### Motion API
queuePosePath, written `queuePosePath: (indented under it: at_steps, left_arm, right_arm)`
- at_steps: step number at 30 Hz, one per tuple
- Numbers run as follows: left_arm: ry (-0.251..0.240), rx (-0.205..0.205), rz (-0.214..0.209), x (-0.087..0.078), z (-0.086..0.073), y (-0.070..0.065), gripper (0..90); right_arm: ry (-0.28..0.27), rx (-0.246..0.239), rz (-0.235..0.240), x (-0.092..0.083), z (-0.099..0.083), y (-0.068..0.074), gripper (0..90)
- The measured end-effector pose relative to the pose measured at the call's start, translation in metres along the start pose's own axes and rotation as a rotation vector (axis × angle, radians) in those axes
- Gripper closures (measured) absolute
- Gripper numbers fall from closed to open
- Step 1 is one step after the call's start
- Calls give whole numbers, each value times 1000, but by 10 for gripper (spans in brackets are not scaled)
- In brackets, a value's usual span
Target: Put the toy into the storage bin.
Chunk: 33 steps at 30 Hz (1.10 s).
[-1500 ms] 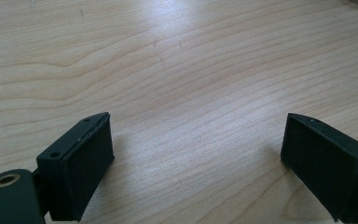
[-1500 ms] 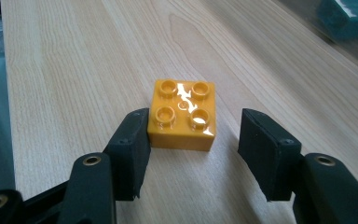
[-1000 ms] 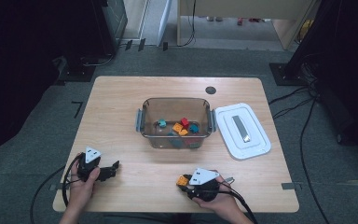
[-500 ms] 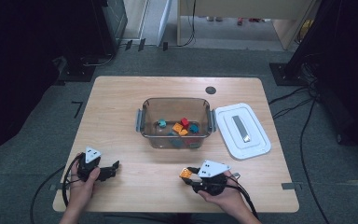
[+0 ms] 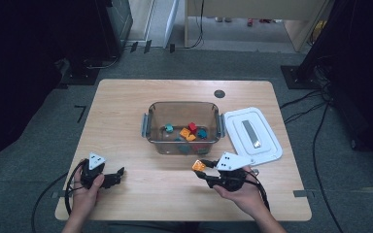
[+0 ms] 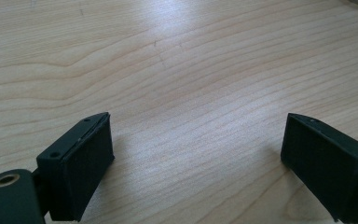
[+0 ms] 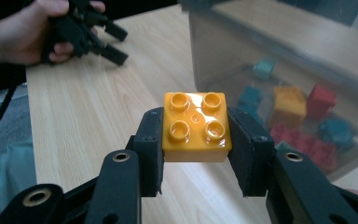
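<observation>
An orange four-stud brick sits clamped between the pads of my right gripper, lifted above the table just in front of the clear plastic bin. From above, that brick shows at the tip of my right gripper, near the bin's front right corner. The bin holds several red, orange and teal bricks. My left gripper rests on the table at the front left, its jaws wide apart over bare wood, nothing between them.
A white lid lies flat to the right of the bin. A dark round grommet is set in the tabletop behind the bin. Cables trail from both grippers over the front edge. The other hand and gripper appear far left in the right gripper view.
My right gripper has risen from the tabletop with the orange brick and moved toward the bin. The left gripper has stayed put.
</observation>
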<state>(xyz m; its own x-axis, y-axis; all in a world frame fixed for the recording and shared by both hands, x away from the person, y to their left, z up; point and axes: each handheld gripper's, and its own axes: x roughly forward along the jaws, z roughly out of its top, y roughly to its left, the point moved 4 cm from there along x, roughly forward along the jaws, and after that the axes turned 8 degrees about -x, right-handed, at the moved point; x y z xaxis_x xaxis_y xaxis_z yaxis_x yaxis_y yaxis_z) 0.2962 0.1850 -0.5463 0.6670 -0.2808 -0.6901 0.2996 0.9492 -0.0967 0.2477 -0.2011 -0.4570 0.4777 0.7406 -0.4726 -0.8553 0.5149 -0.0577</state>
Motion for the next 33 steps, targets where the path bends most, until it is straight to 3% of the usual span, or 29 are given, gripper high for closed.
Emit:
queuePosePath:
  at_steps: [14, 33]
  left_arm:
    - [1, -1, 0, 0, 0, 0, 91]
    - [-1, 0, 0, 0, 0, 0, 90]
  right_arm:
    - [-63, -28, -16, -18, 52, -20, 600]
    - [-85, 33, -52, -16, 95, -62, 601]
